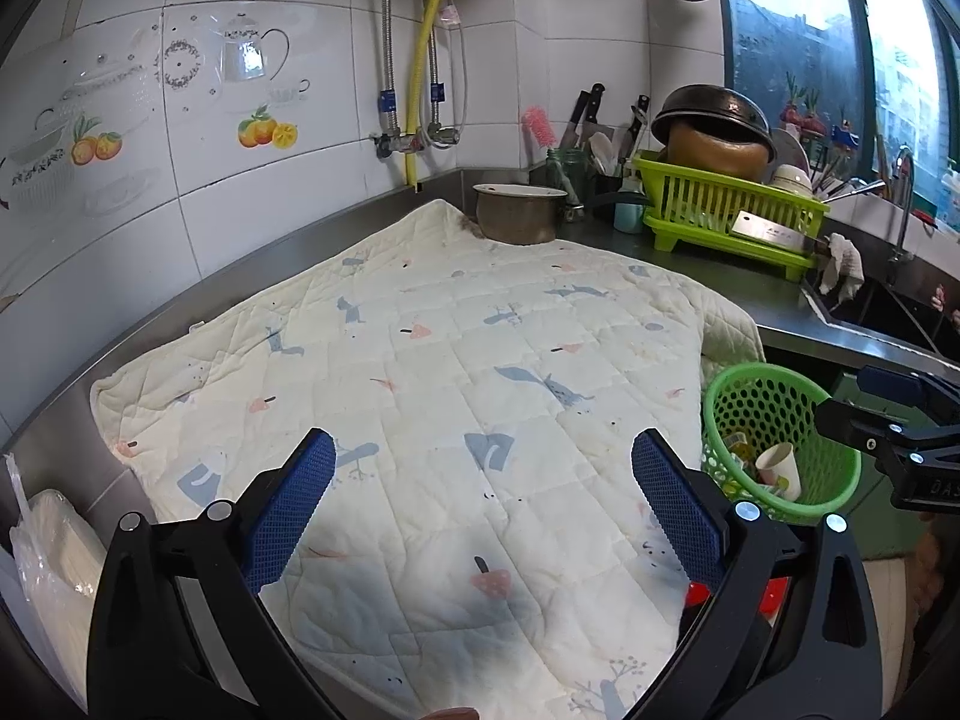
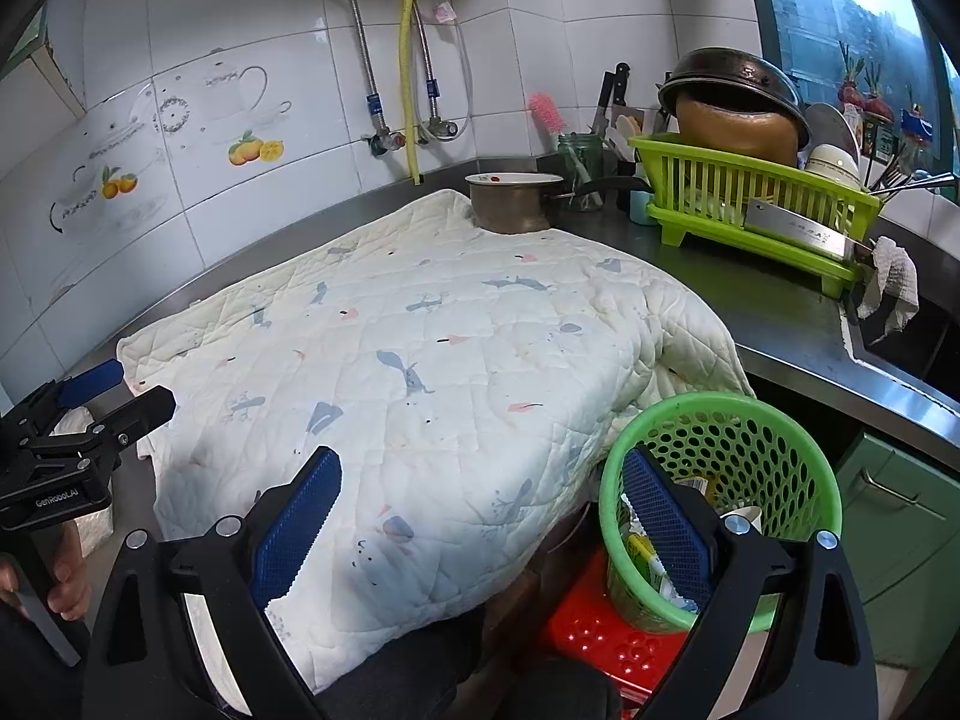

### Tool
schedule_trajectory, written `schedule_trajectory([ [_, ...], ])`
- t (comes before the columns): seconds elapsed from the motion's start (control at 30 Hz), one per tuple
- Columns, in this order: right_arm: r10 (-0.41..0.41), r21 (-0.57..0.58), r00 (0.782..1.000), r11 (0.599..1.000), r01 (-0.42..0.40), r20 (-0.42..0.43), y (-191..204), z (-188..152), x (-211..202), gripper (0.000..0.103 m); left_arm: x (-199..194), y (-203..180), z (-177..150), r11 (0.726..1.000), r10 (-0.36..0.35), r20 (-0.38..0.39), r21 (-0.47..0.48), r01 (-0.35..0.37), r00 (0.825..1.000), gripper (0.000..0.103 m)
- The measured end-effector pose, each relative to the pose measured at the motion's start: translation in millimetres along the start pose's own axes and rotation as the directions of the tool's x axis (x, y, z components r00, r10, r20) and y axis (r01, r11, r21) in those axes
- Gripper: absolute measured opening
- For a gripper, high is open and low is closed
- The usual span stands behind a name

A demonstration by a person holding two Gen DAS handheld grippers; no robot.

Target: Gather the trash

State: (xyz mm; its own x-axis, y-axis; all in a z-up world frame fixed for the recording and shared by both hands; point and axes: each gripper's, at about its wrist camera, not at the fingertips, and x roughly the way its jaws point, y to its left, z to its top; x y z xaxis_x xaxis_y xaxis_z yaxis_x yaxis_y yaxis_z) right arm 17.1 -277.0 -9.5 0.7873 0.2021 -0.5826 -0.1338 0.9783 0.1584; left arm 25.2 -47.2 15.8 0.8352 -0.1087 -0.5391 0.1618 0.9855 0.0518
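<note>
Kitchen corner with a steel counter (image 1: 774, 294) under white tiled walls. Spread over most of the counter, a cream quilted mat (image 1: 420, 372) printed with grey animals and pink mushrooms, its right front corner drooping over the counter's front edge.

At the counter's front edge, off the mat's right side, a green perforated basket (image 2: 774, 450) standing on a red stool (image 2: 606, 636) below counter level. Inside the basket, collected trash: a white paper cup (image 1: 780, 471) lying tilted, plus yellow-green wrappers (image 2: 645, 555) against the wall.

Left gripper (image 1: 483, 516) hovering above the mat's front portion, blue-padded fingers spread wide apart, nothing between them. Right gripper (image 2: 480, 531) poised over the mat's front right corner, fingers likewise spread wide and empty, the right finger (image 2: 666, 528) in line with the basket's mouth; whether inside or above cannot be told.

Toward the counter's back edge, a dull metal pot (image 1: 519, 213) sitting on the mat's far corner. Right of the pot, a glass jar (image 1: 567, 171) holding a pink brush (image 1: 540, 129). Along the counter's right side, a lime dish rack (image 1: 729, 210) loaded with an upturned dark wok (image 1: 714, 114) over a brown pot, and a cleaver (image 1: 771, 234) leaning on its front. Beside the rack, a white rag (image 1: 843, 270) draped at the sink's edge. At the counter's front left corner, a plastic bag (image 1: 51, 552) of white sheets.
</note>
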Motion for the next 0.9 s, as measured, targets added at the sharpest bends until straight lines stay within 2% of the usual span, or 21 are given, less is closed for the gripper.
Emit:
schedule_trajectory([
  [0.5,0.004,-0.005,1.0,1.0,-0.004,0.012,0.3,0.8,-2.3,0.092,-2.3,2.0,-0.1,1.0,0.006,0.004,-0.005,-0.006,1.0,0.098],
  [0.9,0.003,-0.011,0.999,1.0,-0.003,0.054,1.8,1.4,-9.5,0.092,-8.5,2.2,2.0,1.0,0.011,0.041,-0.011,-0.011,0.999,0.098],
])
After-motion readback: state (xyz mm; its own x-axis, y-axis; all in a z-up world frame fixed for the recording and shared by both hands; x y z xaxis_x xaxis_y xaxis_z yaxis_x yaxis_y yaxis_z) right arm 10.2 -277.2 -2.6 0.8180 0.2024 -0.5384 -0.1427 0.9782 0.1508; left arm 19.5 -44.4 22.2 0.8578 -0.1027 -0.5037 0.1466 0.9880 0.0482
